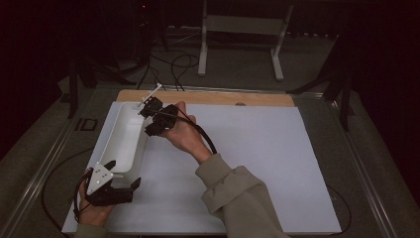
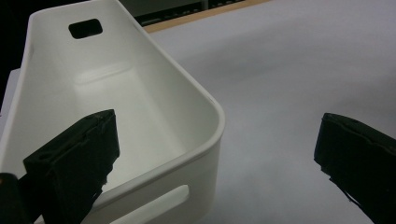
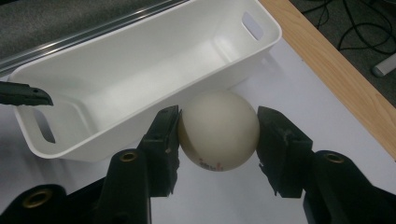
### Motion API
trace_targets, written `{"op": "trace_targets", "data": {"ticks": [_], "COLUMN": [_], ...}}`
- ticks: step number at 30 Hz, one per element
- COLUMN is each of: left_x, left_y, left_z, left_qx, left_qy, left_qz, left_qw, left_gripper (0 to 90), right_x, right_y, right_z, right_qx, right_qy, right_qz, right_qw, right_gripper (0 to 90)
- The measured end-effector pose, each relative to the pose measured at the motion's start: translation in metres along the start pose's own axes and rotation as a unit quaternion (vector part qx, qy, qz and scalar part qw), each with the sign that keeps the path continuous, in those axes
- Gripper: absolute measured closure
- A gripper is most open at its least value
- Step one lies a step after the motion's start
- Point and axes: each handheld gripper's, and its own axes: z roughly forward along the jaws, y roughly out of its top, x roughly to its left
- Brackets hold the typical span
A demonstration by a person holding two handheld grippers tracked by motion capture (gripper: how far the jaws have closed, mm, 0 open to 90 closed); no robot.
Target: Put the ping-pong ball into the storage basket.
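Observation:
A cream-white ball [image 3: 218,130] with small red print sits between the pads of my right gripper [image 3: 218,140], which is shut on it. The ball hangs just beside the long outer wall of a white plastic bin [image 3: 140,70], toward its far end. In the high view the right gripper [image 1: 147,121] is at the bin's [image 1: 115,130] far right side. My left gripper [image 1: 124,173] stands open at the bin's near end. One jaw is over the inside of the bin [image 2: 205,93], the other over the mat, and neither touches the bin. The bin is empty.
A large white mat [image 1: 247,148] covers the table, with a wooden strip [image 1: 208,97] showing along its far edge. Cables and a white metal stand [image 1: 237,34] lie on the floor beyond. The person's right sleeve [image 1: 237,198] crosses the mat's near middle.

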Motion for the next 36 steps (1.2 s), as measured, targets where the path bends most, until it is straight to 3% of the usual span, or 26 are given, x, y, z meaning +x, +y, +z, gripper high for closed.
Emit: {"op": "trace_targets", "data": {"ticks": [36], "left_x": [0.000], "left_y": [0.001], "left_z": [0.001], "left_qx": [0.000], "left_qy": [-0.002], "left_qz": [-0.003], "left_qw": [1.0000], "left_gripper": [0.2], "right_x": [0.033], "right_y": [0.017], "right_z": [0.019], "right_qx": [-0.010], "right_qy": [0.022], "right_qz": [-0.019], "right_qw": [0.9995], "right_gripper": [50.9]}}
